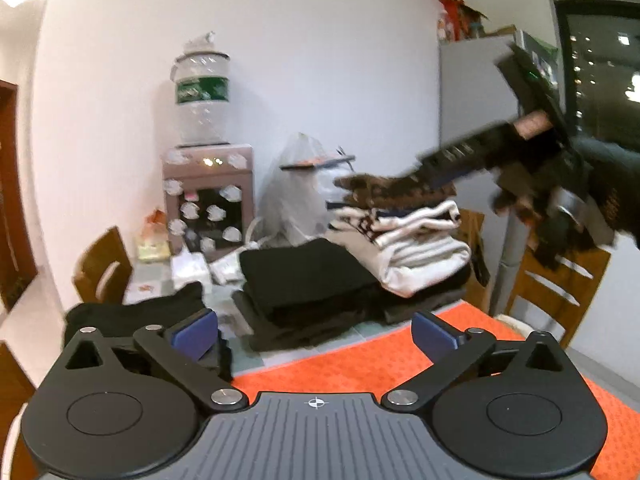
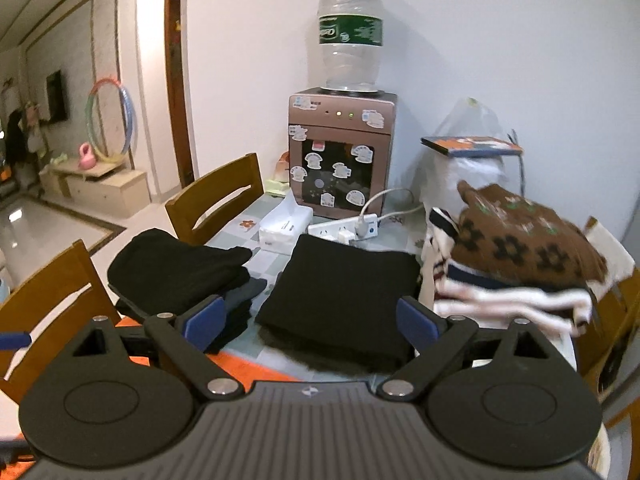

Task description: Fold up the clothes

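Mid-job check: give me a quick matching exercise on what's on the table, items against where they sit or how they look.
Items:
1. brown patterned sweater
2. folded black garment
3. water bottle
4. power strip

Descriptions:
A. upside down on the dispenser
B. on top of the striped pile
C. white, with plugs in it
D. flat in the middle, nearest the right gripper

Pairs: 1-B, 2-D, 3-A, 4-C

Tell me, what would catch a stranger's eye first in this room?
Probably the brown patterned knitted sweater topping a pile of striped white clothes at the table's right, beside a neatly folded black garment. Behind them, a pink sticker-covered water dispenser carries a big clear bottle. Up close, both grippers' blue-padded jaws stand open and empty.
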A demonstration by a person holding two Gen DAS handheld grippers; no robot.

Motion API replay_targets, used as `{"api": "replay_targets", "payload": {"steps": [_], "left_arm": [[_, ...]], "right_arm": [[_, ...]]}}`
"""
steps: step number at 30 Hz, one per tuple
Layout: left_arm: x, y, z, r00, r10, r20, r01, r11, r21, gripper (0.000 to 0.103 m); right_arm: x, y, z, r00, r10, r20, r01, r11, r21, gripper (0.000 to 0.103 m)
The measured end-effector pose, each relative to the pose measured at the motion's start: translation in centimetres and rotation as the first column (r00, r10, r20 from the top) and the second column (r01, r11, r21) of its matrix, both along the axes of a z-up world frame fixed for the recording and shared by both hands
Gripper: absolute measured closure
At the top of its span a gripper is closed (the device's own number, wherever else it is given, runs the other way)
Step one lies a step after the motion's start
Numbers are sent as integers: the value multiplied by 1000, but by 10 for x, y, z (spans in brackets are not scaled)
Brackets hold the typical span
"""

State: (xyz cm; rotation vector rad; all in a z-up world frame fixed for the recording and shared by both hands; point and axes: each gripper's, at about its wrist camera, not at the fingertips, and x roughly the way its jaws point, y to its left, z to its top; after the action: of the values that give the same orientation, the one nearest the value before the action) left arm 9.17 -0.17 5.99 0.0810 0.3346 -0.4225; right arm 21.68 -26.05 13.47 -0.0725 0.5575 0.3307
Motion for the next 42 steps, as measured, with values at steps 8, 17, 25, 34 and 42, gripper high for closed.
{"api": "replay_targets", "payload": {"steps": [8,17,25,34,42], "left_arm": [[-31,22,22,998,56,39,-55,998,-26,0],[-65,41,17,1000,12,28,-10,997,-72,0],[-82,38,0,998,58,-26,-59,998,-38,0],[-86,33,-21,993,46,-112,-41,998,47,0],[-89,26,-43,986,98,-136,-86,992,97,0]], "right_arm": [[-72,8,-4,999,-48,5,48,999,16,5],[-134,22,-17,995,-99,-6,99,995,20,2],[-175,31,-36,991,-135,-17,135,990,31,1],[-199,35,-61,979,-199,-37,201,978,57,1],[-203,36,-86,967,-254,-31,256,963,82,1]]}}
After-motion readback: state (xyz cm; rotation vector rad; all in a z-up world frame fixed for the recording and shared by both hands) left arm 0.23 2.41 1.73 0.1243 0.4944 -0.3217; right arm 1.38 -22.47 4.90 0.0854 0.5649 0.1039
